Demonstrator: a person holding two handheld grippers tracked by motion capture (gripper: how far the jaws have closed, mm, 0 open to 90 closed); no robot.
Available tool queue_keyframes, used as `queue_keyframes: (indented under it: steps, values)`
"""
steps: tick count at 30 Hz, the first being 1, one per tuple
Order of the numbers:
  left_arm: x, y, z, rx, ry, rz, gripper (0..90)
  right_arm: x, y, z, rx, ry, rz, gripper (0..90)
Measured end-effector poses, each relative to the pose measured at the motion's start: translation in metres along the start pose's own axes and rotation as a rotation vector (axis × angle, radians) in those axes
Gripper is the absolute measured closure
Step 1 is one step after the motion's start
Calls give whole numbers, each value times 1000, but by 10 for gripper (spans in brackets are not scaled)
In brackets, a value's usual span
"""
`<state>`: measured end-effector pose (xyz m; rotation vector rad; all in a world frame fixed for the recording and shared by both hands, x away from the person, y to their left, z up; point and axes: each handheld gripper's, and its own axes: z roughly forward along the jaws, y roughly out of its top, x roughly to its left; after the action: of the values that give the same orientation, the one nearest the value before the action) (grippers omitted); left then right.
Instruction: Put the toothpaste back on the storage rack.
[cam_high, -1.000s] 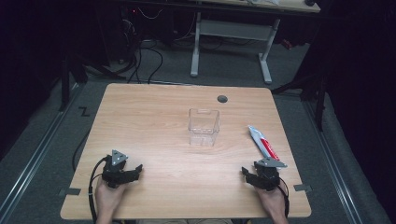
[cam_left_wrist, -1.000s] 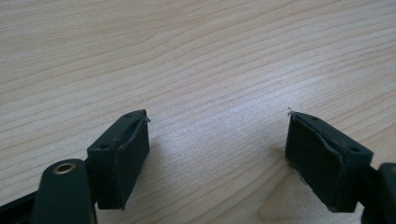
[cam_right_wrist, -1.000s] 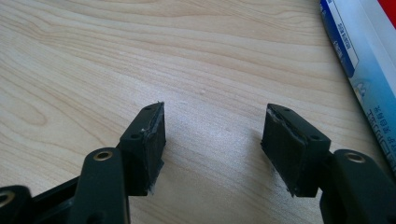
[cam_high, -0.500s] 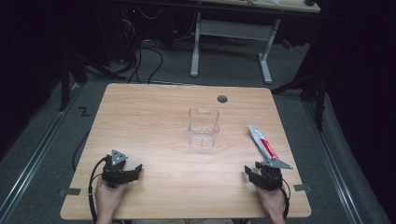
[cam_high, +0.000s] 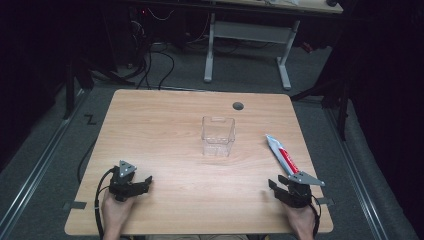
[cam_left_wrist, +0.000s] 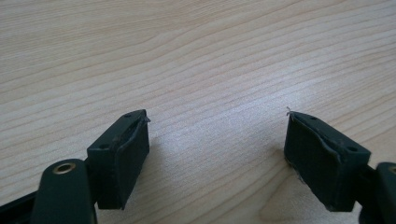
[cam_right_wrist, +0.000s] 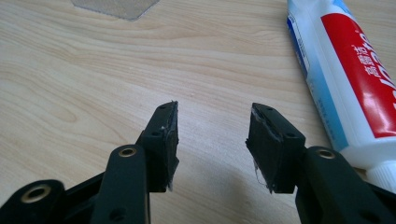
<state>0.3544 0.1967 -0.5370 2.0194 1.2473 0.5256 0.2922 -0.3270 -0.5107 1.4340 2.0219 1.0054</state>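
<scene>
A clear plastic box (cam_high: 218, 135) stands upright in the middle of the wooden table (cam_high: 165, 125). A white, red and blue toothpaste tube (cam_high: 281, 155) lies flat near the right edge; the right gripper view has the tube (cam_right_wrist: 345, 79) just right of the jaws. My right gripper (cam_high: 280, 189) rests at the front right, just below the tube's near end. Its jaws have just been closing and stand partly apart over bare wood (cam_right_wrist: 212, 135). My left gripper (cam_high: 142, 184) sits at the front left, jaws wide apart over bare wood (cam_left_wrist: 217, 135).
A round dark cable hole (cam_high: 238, 106) marks the table's far edge. Behind the table stand a white desk frame (cam_high: 247, 40) and loose cables (cam_high: 150, 60) on the dark floor. Bare wood lies between the grippers and the box.
The right gripper has shifted slightly to the right and its jaws have drawn closer together. The left gripper, box and tube have kept still.
</scene>
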Motion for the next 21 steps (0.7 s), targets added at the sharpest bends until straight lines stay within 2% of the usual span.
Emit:
queue_keyframes:
  steps: [6, 8, 13, 21]
  values:
    - [0, 0, 0, 0, 0, 0, 221, -5, 2, -6, 9, 11, -10, 496]
    - [0, 0, 0, -1, 1, -2, 219, -7, 3, -7, 27, 31, 1, 493]
    - [0, 0, 0, 0, -1, -2, 215, -11, 3, -9, 26, 35, 14, 485]
    - [0, 0, 1, 1, 2, 1, 212, -19, 10, -22, 21, -14, 15, 489]
